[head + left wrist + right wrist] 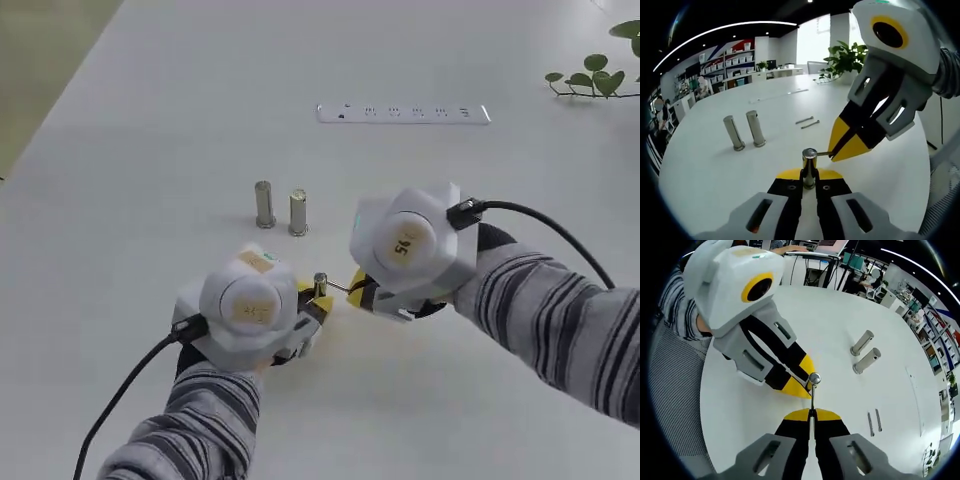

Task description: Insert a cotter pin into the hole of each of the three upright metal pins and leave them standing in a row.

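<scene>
White bench (150,150), left gripper (809,176) clamping shiny upright pin (809,161) — right gripper (811,415) pinching thin cotter pin (812,399)

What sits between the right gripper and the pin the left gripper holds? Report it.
A thin cotter pin, shut in the right gripper, reaching the metal pin; left gripper view.

Head view: from above, looking forward and down at the table (120,200).
Gripper views: low, close, facing each other.
Shared by all: two standing pins (265,204), held pin (320,285).

Plant (606,82) cut by edge, pin (809,160) btm hidden
</scene>
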